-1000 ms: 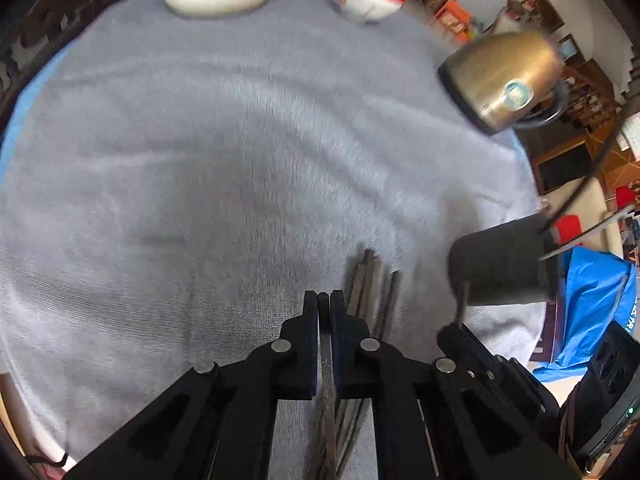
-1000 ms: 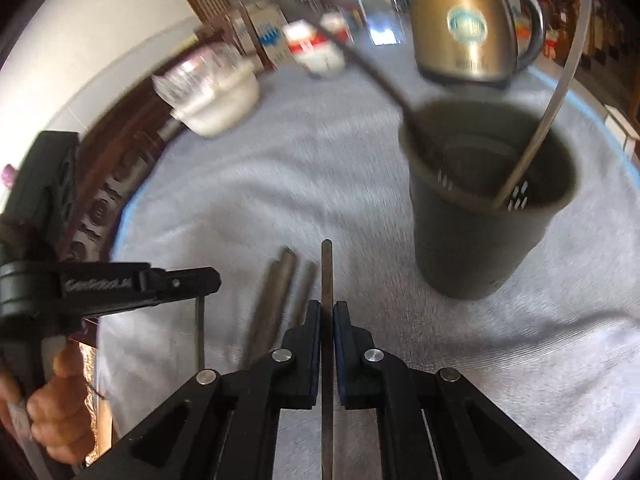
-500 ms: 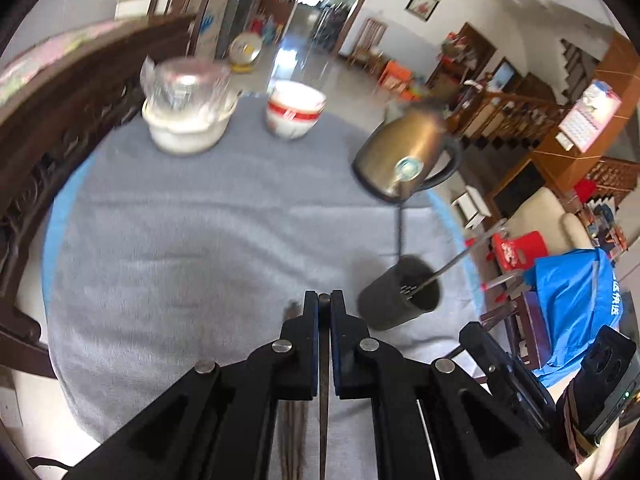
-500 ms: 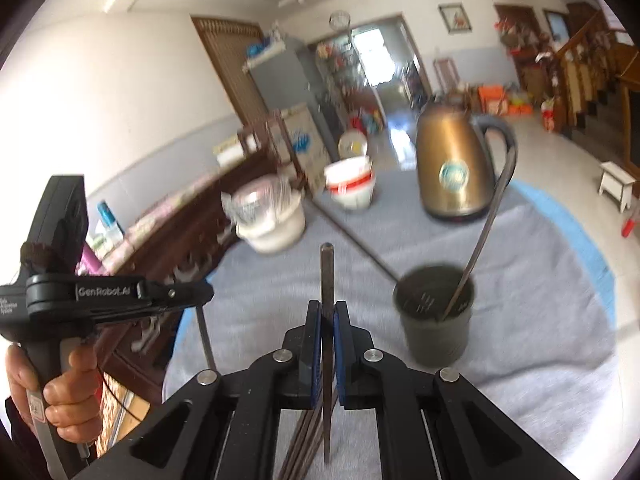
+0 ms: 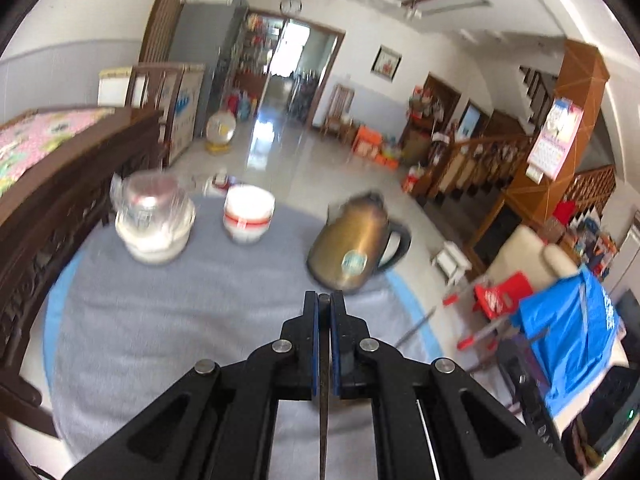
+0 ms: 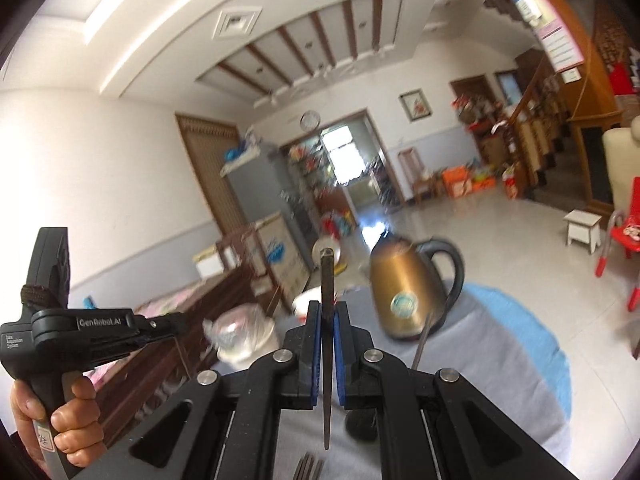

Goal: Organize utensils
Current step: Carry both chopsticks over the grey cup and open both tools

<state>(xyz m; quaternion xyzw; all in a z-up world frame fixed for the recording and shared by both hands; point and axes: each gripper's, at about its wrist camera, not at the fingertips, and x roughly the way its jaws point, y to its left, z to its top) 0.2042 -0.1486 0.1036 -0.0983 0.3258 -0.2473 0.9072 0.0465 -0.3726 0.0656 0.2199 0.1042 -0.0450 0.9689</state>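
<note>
My left gripper (image 5: pixel 324 300) is shut on a dark chopstick (image 5: pixel 324 420) that hangs down between its jaws, held high above the grey cloth. My right gripper (image 6: pixel 327 308) is shut on another dark chopstick (image 6: pixel 327 280) that stands upright, its square end above the jaws. Several more chopsticks (image 6: pixel 308 468) lie on the cloth below the right gripper. The dark utensil holder (image 6: pixel 360 426) is mostly hidden behind the right gripper; a utensil handle (image 6: pixel 422 340) sticks up from it. The left gripper shows in the right wrist view (image 6: pixel 172 322).
A round table with a grey cloth (image 5: pixel 160 340) carries a gold kettle (image 5: pixel 352 248), a red-banded white bowl (image 5: pixel 248 216) and a covered white bowl (image 5: pixel 154 220). A dark wooden bench (image 5: pixel 48 208) stands left. Blue fabric (image 5: pixel 568 340) and a red chair (image 5: pixel 500 292) are to the right.
Both grippers have risen well above the table and tilted up, each still holding its chopstick. The table and holder have dropped low in both views.
</note>
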